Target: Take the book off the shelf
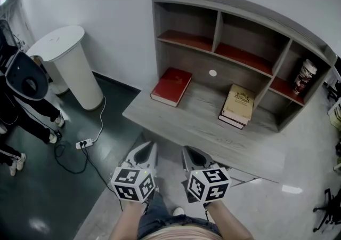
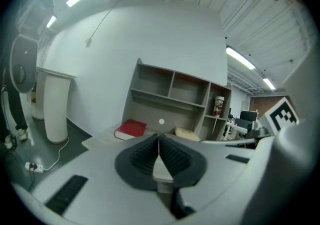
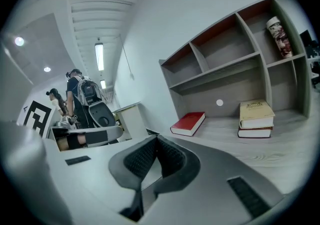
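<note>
The left hand-held gripper (image 2: 159, 138) has its jaws pressed together with nothing between them. The right hand-held gripper (image 3: 157, 138) is the same, closed and empty. The two are held side by side, short of the near edge of the counter (image 1: 186, 121) and pointing toward it.

Ahead of both, roughly on a line between them, a red book (image 1: 171, 86) lies flat on the counter under the left end of the shelf (image 1: 218, 33). It is well apart from either hand-held gripper. Ahead and to the right of the right hand-held gripper, a tan book (image 1: 239, 101) lies on top of a darker book (image 1: 230, 121), also flat on the counter beneath the shelf.

Farther right of the right hand-held gripper and higher, a can (image 1: 305, 76) stands upright in the shelf's end compartment. Off to the left of the left hand-held gripper, a white bin (image 1: 69, 68) stands on the floor by the wall.
</note>
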A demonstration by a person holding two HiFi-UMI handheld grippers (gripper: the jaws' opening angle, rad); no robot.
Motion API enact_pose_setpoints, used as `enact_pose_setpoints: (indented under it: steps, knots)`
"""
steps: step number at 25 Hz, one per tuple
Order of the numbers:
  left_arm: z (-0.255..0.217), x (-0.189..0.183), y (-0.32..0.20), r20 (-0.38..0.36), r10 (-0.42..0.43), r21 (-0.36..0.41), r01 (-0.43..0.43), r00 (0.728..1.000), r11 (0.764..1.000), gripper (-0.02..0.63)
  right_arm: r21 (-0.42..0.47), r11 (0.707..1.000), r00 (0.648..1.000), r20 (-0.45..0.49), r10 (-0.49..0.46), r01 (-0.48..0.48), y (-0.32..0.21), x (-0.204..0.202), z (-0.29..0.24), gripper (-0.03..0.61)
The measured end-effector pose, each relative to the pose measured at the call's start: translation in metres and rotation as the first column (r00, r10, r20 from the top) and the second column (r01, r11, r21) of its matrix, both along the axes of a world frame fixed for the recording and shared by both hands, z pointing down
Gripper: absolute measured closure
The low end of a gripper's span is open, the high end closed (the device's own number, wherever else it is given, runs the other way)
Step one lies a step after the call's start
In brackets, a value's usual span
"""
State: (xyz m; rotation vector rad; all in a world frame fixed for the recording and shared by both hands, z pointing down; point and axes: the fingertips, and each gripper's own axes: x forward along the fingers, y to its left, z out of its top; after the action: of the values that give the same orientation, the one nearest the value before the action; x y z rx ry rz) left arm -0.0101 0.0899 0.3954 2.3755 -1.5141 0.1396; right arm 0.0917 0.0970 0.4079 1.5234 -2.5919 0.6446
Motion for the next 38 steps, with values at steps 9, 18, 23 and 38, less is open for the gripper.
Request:
enact_pose_setpoints:
  steps: [9,18,23,38]
  knots:
    - [0.007,-0.023,-0.082,0.000,0.041,-0.016,-0.041,0.999,0.999,0.600,-0.030,0.998,0.998,-0.008,0.061,-0.061,-0.076,-0.016,0.010,0.571]
    - [0.010,-0.056,-0.178,0.001,0.117,-0.040,-0.116,0.993,0.992,0.600,-0.057,0.987,0.989,-0.029,0.146,-0.148,-0.162,-0.046,0.012,0.571]
    - [0.015,-0.070,-0.224,-0.001,0.174,-0.062,-0.174,0.985,0.983,0.600,-0.086,0.972,0.975,-0.050,0.217,-0.221,-0.202,-0.058,0.018,0.571]
    - [0.052,-0.086,-0.293,0.031,0.305,-0.147,-0.298,0.952,0.943,0.600,-0.153,0.915,0.927,-0.104,0.360,-0.372,-0.250,-0.076,0.042,0.571]
